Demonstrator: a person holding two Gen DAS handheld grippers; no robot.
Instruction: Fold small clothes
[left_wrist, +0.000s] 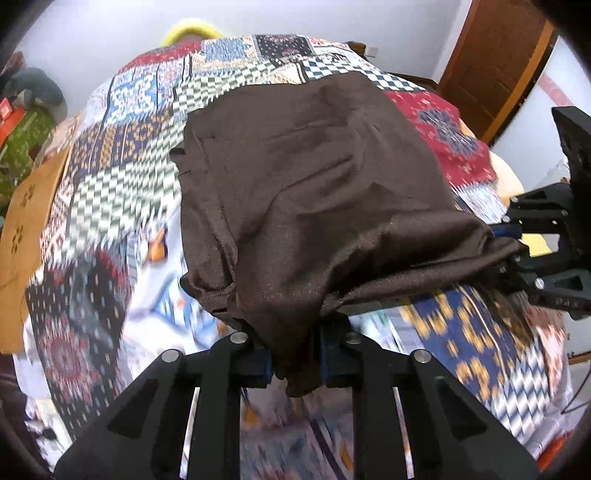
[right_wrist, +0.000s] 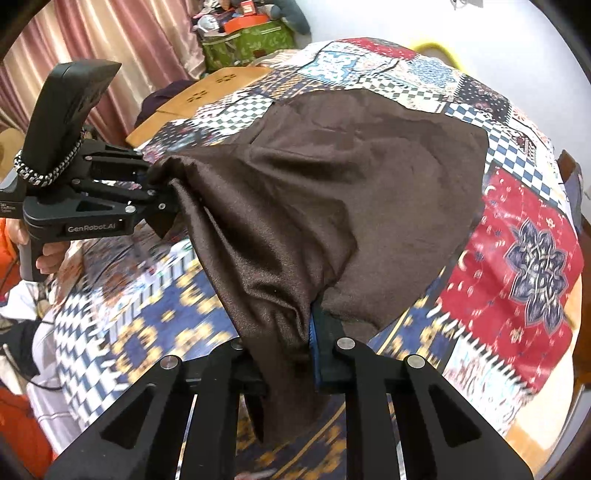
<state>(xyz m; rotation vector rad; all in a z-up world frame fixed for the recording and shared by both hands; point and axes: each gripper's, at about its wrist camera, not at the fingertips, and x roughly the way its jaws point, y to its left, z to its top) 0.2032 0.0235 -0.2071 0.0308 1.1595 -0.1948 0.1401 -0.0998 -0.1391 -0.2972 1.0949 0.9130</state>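
Note:
A dark brown garment (left_wrist: 314, 192) lies partly on the patchwork bedspread (left_wrist: 122, 166), its near edge lifted. My left gripper (left_wrist: 295, 360) is shut on one near corner of the garment. My right gripper (left_wrist: 517, 258) is shut on the other near corner, at the right of this view. In the right wrist view the same brown garment (right_wrist: 351, 192) hangs bunched between my right gripper (right_wrist: 291, 354) and my left gripper (right_wrist: 162, 195), which pinches it at the left. The far edge of the garment rests flat on the bedspread (right_wrist: 517, 258).
A wooden board (left_wrist: 26, 236) lies at the bed's left edge, also in the right wrist view (right_wrist: 207, 92). A green bag (right_wrist: 251, 40) and clutter stand by the pink curtain (right_wrist: 122, 40). A brown door (left_wrist: 495, 62) is at the far right.

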